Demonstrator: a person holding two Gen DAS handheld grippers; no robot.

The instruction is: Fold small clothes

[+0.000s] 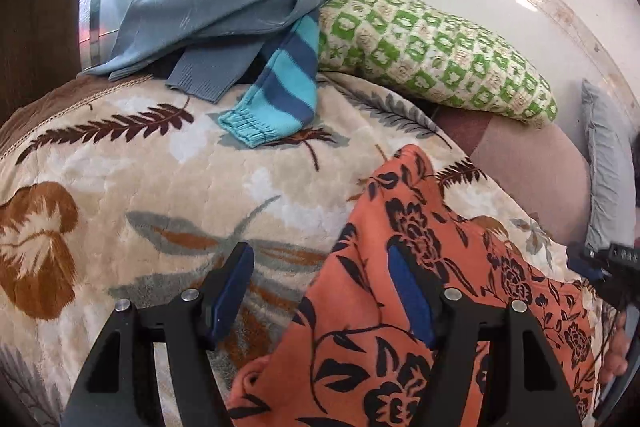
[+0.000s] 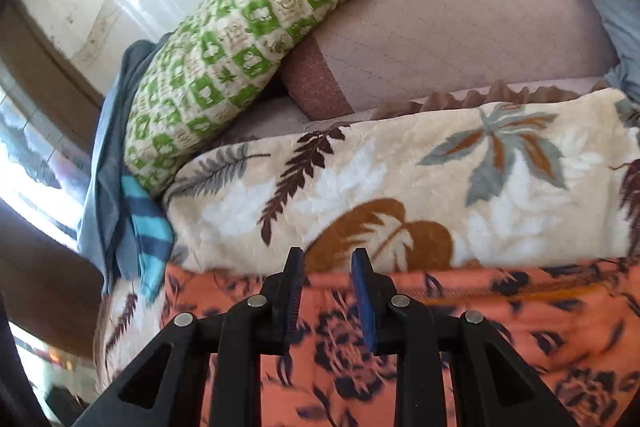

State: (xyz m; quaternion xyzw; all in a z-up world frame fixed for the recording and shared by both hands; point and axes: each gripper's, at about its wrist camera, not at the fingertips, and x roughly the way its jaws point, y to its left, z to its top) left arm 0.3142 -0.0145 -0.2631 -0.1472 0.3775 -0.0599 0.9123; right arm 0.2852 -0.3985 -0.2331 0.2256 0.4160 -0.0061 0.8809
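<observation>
The orange cotton garment with a black flower print [image 1: 420, 307] is lying loosely spread on the cream plush blanket with brown and grey leaves [image 1: 140, 167] that covers the bed, rumpled and with no neat crease showing, so folding is judged to be only beginning. The left gripper [image 1: 324, 291] is hovering over the garment's left edge with its jaws standing wide, one finger over the blanket and the other over the orange cloth, gripping nothing. The right gripper [image 2: 326, 291] is hanging above the garment's far hem with its jaws part-way apart and nothing between them. At the head of the bed, a grey-blue knit sweater [image 1: 224, 15] and a turquoise and navy striped knit sleeve [image 1: 280, 87] are lying in an untidy heap against the green-and-cream checked pillow [image 1: 432, 55], seemingly waiting their turn, so most of the work looks left to do
</observation>
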